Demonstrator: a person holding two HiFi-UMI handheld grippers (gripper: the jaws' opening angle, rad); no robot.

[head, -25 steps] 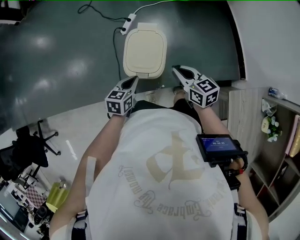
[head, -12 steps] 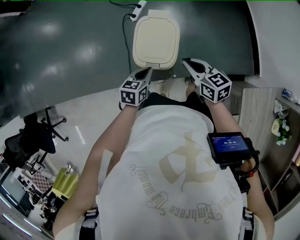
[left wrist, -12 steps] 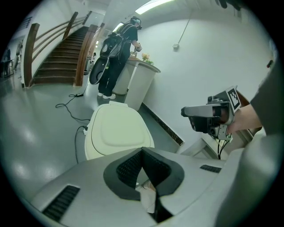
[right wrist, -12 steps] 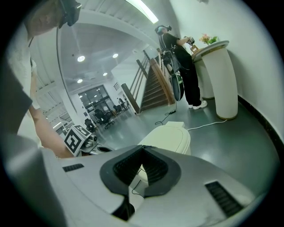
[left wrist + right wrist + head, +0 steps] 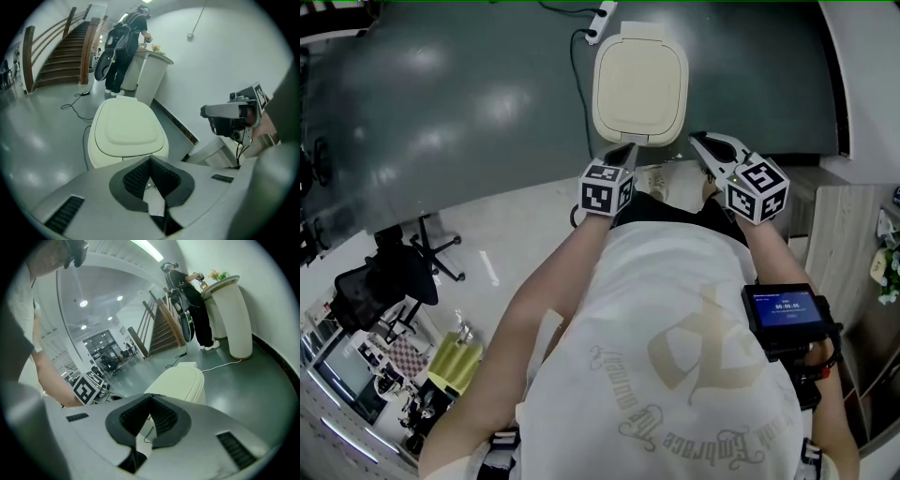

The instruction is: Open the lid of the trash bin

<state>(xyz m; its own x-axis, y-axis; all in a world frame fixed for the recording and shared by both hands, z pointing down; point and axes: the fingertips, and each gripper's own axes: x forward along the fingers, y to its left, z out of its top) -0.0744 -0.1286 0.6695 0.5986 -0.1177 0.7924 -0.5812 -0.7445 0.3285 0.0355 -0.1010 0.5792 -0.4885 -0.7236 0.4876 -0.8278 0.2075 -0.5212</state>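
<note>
The trash bin point(image 5: 640, 82) stands on the dark floor ahead, its cream lid point(image 5: 126, 129) lying flat and closed. My left gripper point(image 5: 627, 148) points at the lid's near edge and hovers just short of it, its jaws shut with nothing between them point(image 5: 151, 161). My right gripper point(image 5: 697, 140) hangs to the right of the bin's near corner, also shut and empty point(image 5: 151, 399). In the right gripper view the bin point(image 5: 180, 380) sits just beyond the jaws, with the left gripper's marker cube point(image 5: 86, 389) at its left.
A power strip point(image 5: 602, 14) with a cable lies behind the bin. An office chair point(image 5: 389, 281) stands at the left and wooden shelving point(image 5: 862, 234) at the right. Far off, a person point(image 5: 124, 47) with a bag stands at a white pedestal near a staircase.
The bin has come closer and shifted right in the head view. Both grippers have moved forward with it, and the left tip now almost reaches the lid's near edge.
</note>
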